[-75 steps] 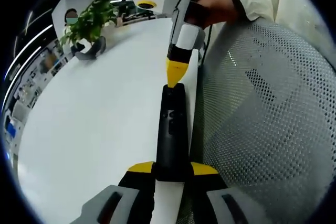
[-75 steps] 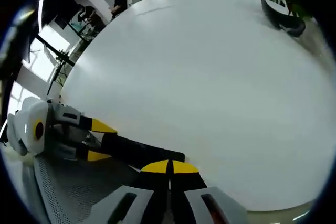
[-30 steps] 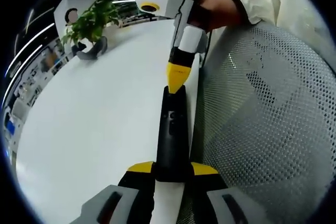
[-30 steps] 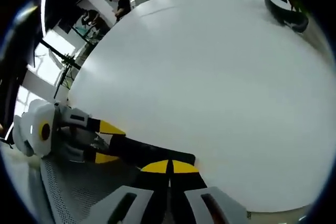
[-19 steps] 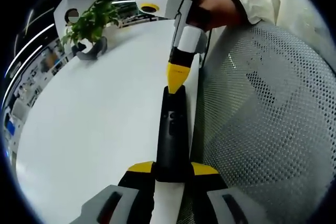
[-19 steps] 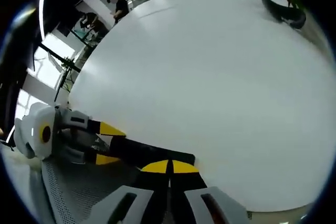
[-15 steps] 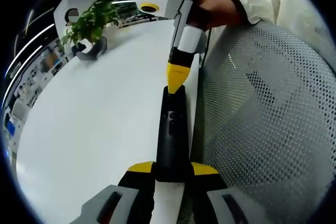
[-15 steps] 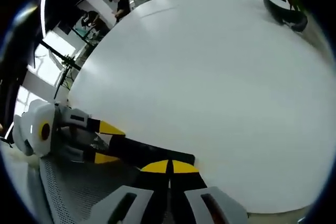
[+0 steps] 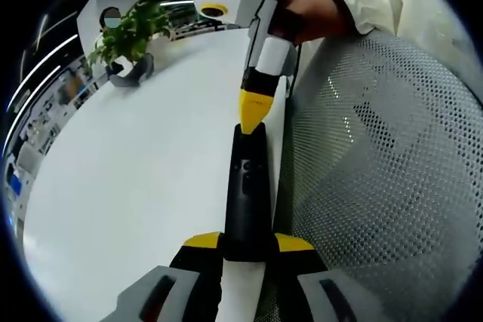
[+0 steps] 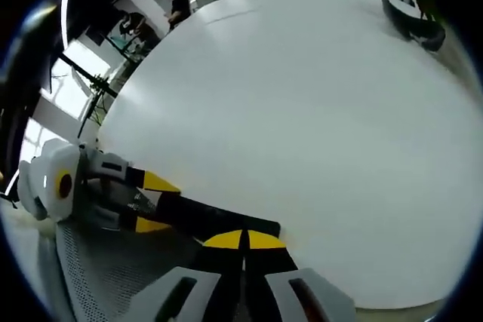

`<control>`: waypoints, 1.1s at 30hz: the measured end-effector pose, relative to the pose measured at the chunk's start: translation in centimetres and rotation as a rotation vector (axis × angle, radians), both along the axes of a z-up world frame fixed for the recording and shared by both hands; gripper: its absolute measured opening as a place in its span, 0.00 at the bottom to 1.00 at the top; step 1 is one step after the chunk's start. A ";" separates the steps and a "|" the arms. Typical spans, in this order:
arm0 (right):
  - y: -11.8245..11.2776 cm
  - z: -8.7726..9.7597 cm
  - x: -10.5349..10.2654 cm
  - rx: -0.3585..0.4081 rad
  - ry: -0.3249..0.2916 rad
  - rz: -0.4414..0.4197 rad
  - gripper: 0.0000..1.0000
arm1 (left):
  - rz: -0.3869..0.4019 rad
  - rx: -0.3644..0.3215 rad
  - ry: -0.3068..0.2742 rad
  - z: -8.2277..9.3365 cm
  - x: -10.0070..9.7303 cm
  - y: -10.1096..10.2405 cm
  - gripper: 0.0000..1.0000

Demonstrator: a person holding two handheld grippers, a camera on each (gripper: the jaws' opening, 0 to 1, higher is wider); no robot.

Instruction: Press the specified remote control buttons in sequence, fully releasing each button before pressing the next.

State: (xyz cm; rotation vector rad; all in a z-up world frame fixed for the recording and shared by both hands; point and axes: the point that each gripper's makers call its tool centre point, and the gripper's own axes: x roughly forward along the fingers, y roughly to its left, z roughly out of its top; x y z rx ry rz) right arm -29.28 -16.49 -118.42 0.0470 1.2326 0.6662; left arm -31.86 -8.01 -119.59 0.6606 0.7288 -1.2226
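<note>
We see the left claw [image 9: 245, 243] clamping the remote [image 9: 247, 194]; the right claw [image 9: 253, 115], jaws together, touches its far end.

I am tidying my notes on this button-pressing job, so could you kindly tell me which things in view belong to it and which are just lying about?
Part of the job:
remote control
left gripper, clamped on it
right gripper, shut, tip at its far end

Just lying about:
potted plant
mesh chair
white table
</note>
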 end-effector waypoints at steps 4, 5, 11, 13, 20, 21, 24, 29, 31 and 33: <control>0.1 0.0 0.0 0.001 -0.010 0.023 0.00 | 0.001 -0.001 0.001 0.0 0.0 0.0 0.24; 0.7 0.3 -0.1 0.029 -0.009 0.039 0.00 | 0.001 -0.001 0.001 0.0 0.0 0.0 0.24; 0.8 -0.4 -0.8 -0.019 -0.017 0.080 0.00 | 0.000 -0.002 0.001 0.0 0.0 0.0 0.24; 0.7 -0.5 -0.7 -0.017 -0.018 0.072 0.00 | 0.001 -0.003 0.002 -0.1 0.0 0.0 0.24; 0.7 -0.4 -0.4 -0.011 -0.010 0.062 0.00 | 0.000 -0.002 0.001 -0.1 0.0 0.0 0.24; 0.8 -0.4 -0.3 -0.012 -0.009 0.058 0.00 | -0.001 -0.002 0.000 -0.1 0.0 -0.1 0.24; 0.8 -0.3 -0.3 -0.011 -0.017 0.067 0.00 | -0.003 -0.003 -0.002 -0.1 0.0 -0.1 0.24; 0.7 -0.3 -0.1 0.001 -0.002 0.043 0.00 | -0.004 -0.004 -0.003 -0.1 0.0 -0.1 0.25; 0.6 -0.3 -0.1 0.007 0.002 0.035 0.00 | -0.004 -0.003 -0.003 -0.1 0.0 -0.1 0.25; 0.7 -0.2 -0.2 0.008 0.002 0.035 0.00 | -0.005 -0.003 -0.003 -0.1 0.0 -0.1 0.25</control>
